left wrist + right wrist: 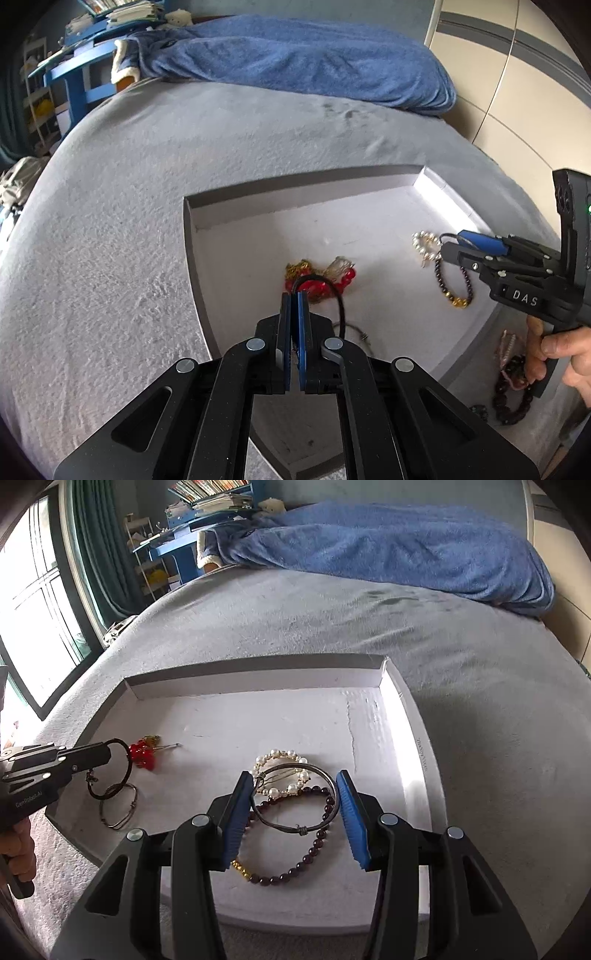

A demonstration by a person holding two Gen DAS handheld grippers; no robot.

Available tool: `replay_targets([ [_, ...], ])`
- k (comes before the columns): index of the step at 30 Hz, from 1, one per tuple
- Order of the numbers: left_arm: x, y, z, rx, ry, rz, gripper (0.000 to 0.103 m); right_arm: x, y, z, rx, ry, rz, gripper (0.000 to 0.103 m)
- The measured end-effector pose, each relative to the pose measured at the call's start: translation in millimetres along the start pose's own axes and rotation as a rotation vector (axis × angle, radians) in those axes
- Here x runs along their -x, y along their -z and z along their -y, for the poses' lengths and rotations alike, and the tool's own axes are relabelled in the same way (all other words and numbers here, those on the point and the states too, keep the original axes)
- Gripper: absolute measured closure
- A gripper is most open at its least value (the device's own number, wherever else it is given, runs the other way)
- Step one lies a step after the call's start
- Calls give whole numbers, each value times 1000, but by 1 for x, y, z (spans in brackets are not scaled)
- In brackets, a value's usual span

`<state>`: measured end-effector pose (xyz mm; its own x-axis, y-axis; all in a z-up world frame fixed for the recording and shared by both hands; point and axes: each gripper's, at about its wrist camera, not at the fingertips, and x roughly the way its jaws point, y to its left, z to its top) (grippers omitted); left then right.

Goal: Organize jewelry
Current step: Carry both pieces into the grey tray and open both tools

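Left claw [294,295] pinches a black ring [120,771] over the tray's [258,675] left side; right claw [295,812] holds a silver bangle [314,827] by the right edge.

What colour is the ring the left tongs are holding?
Black; the ring hanging from the left tongs shows best in the right wrist view.

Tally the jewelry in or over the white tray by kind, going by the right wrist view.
Beaded pieces: 3: pearl bracelet, dark bead bracelet, red bead piece
Metal bangles: 2: silver bangle, thin metal hoop
Black rings: 1: black ring
Total: 6
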<state>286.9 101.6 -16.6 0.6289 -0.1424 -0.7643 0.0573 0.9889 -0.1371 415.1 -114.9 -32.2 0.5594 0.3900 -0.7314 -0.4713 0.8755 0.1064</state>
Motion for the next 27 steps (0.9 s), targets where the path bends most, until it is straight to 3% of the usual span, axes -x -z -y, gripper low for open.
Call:
replay_targets([
  [10,-4,4,3,-18,-22,-25,99,-8,0,1,-6,15,-40,56],
  [12,-3,5,3,-12,-25,-20,94,-8,1,1,-7,14,-42,56],
  [15,1,5,5,-6,-2,-6,77,-6,2,0,-4,13,-38,54],
  [17,6,5,9,-11,6,19,47,-5,2,-1,-4,13,-32,49],
  [19,11,4,13,-20,-6,41,33,-1,1,-2,-5,13,-21,47],
  [23,19,4,17,-24,-2,67,25,7,1,-4,-9,8,1,44],
  [27,26,5,17,-6,2,86,24,20,3,-5,-18,0,25,42],
])
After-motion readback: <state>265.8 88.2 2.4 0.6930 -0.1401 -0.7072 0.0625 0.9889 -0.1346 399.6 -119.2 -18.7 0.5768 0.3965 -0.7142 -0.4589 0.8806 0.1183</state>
